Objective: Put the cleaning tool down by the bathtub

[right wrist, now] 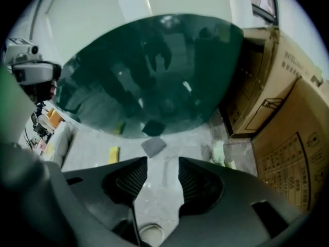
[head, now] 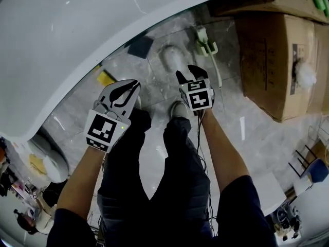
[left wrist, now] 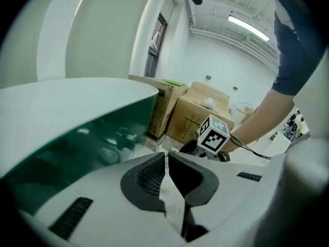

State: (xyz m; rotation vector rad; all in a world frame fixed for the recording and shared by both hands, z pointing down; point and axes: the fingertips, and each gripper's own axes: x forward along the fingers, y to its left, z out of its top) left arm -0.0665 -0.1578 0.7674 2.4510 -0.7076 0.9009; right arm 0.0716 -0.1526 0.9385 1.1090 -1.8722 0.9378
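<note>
Above floor [head: 247, 133]: right claw [right wrist: 163, 161] spread wide, empty; left claw [left wrist: 165, 156] closed, empty.

The head view looks from high up, almost straight down, onto the person's legs [head: 169, 163], the floor [head: 257, 138] and the white bathtub [head: 77, 24]; the left gripper view rides low on the left gripper [head: 134, 84], close beside the bathtub wall, and faces across the room to the cardboard boxes [left wrist: 193, 115]; the right gripper view rides on the right gripper [head: 187, 72] and tips down at the floor; all three see the bathtub and the cardboard boxes.
</note>
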